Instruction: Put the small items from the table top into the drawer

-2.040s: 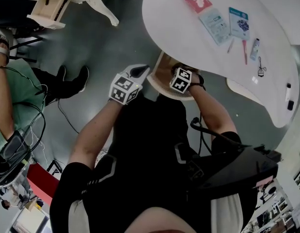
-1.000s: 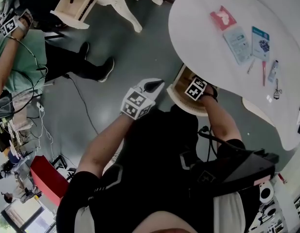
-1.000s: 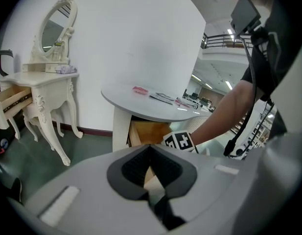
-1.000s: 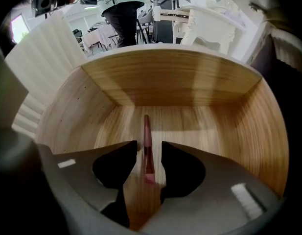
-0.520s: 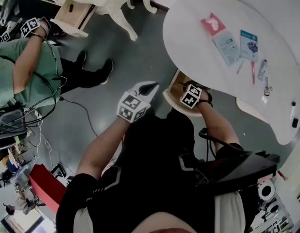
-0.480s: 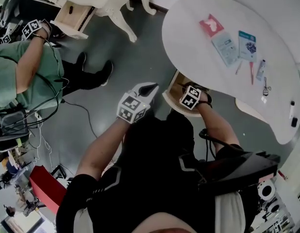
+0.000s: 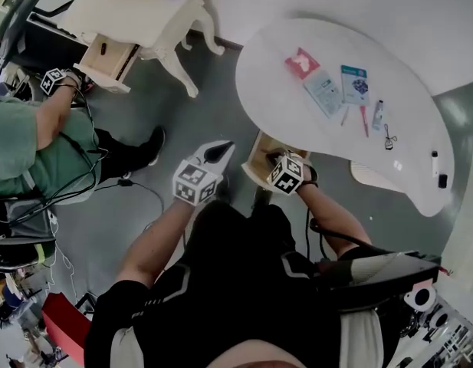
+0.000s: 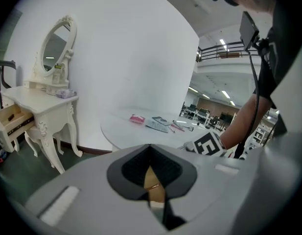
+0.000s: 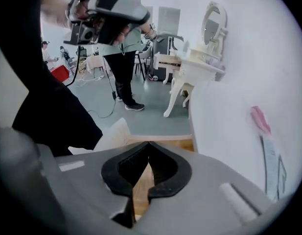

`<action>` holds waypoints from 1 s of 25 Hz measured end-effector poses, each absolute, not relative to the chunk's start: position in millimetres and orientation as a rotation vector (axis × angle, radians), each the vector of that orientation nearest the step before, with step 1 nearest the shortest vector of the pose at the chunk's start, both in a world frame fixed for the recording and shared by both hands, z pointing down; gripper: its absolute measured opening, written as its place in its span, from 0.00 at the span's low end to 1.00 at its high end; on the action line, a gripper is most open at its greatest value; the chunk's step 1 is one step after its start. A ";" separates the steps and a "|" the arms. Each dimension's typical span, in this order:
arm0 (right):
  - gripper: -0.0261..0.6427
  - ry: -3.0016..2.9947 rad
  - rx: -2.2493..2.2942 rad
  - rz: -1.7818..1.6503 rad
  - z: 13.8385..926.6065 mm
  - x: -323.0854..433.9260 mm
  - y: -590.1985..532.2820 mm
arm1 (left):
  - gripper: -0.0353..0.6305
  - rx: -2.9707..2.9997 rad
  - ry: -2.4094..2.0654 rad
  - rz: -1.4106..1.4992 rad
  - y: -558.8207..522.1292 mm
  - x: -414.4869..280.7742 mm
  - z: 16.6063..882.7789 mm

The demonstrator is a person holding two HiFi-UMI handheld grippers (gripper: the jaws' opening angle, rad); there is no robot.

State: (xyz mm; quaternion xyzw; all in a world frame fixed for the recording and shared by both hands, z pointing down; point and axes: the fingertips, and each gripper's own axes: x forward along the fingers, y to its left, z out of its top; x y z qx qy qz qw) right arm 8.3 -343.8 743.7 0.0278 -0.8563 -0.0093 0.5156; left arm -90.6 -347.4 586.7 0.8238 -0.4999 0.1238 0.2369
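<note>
At the far left another person in a green top (image 7: 21, 140) sat near a cream dressing table (image 7: 136, 10), well away from the task.

The left claw (image 8: 150, 148) hung above the floor just beside the open drawer (image 7: 254, 156), its tip pointing toward the worktop (image 7: 274, 83). Its jaws were together with nothing between them.

The drawer stood pulled out from under the worktop's near edge, with its bare wooden bottom showing. The right claw (image 9: 148, 146) hovered over it, jaws likewise together and empty.

To the right, the small items all lay on the worktop, well apart from the drawer: a red packet (image 7: 301, 62), a pale packet (image 7: 325, 93), a blue card (image 7: 355, 83), a red pen (image 7: 364, 119), a small tube (image 7: 378, 115), a thin black tool (image 7: 389, 136) and two dark bits (image 7: 434, 157) near the far end. None appeared to be in the drawer yet, so the task looked barely begun.

The likeliest trouble lay in the pickup. The packets and card lay flat on a smooth top, so jaws coming down steeply would probably skate them away instead of catching an edge. The pen and tube could roll if nudged from the side. Raising the right claw carelessly risked knocking the worktop's rim, since the drawer sat right under it. The left claw, so near the drawer front, could bump it shut.
</note>
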 end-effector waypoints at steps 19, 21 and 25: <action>0.04 -2.518 0.633 0.114 526.4 -8.3 -375.7 | 0.05 2.488 -1.383 0.243 -364.2 -84.6 496.1; 0.04 -2.545 0.705 0.129 511.2 -3.0 -379.7 | 0.05 2.509 -1.391 0.242 -365.4 -84.2 487.6; 0.04 -2.612 0.826 0.166 474.3 6.4 -390.9 | 0.05 2.529 -1.464 0.276 -370.3 -89.3 469.6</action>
